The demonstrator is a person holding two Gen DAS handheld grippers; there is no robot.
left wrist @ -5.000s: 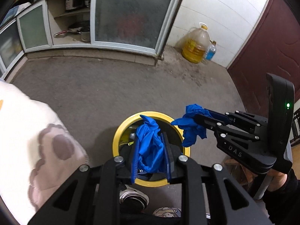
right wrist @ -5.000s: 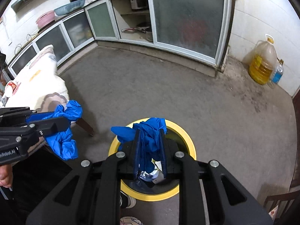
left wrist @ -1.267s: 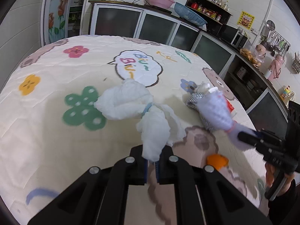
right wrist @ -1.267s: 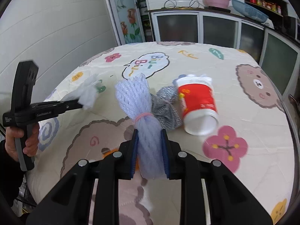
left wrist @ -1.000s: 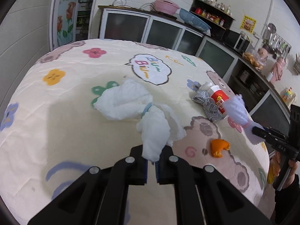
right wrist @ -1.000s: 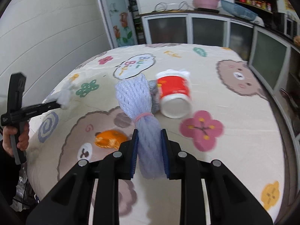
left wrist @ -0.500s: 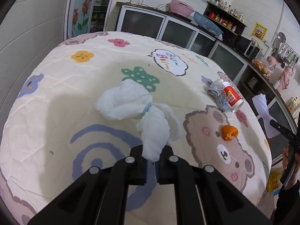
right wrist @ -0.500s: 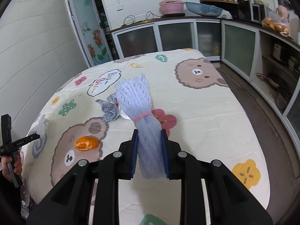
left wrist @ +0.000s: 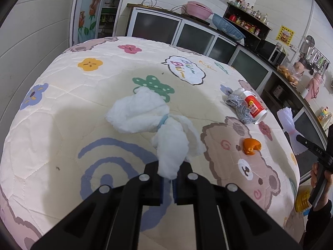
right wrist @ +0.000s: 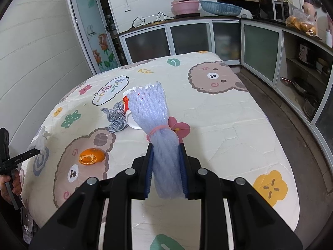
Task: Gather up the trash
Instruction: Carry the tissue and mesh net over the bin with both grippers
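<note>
My left gripper (left wrist: 168,184) is shut on a white crumpled tissue bundle (left wrist: 154,120) tied with a blue band, held above the cartoon tablecloth (left wrist: 62,108). My right gripper (right wrist: 166,170) is shut on a pale lilac foam fruit net (right wrist: 154,112) bound with a pink rubber band. On the table lie a red-and-white cup (left wrist: 255,108) on its side, a grey mesh scrap (left wrist: 239,108) and an orange peel (left wrist: 250,145). The right gripper (left wrist: 299,139) with its net shows at the right edge of the left wrist view. In the right wrist view the left gripper (right wrist: 37,148) sits at the far left.
A yellow bin (left wrist: 302,200) peeks out on the floor past the table's right edge. Kitchen cabinets (right wrist: 187,39) with a pink bowl and blue basket line the back wall. Open shelves with pans (right wrist: 301,87) run along the right. A person's hand (right wrist: 9,185) grips the left handle.
Both grippers have drawn back from the table with their loads, so more of the tablecloth shows. The right wrist view has swung toward the cabinets on the right.
</note>
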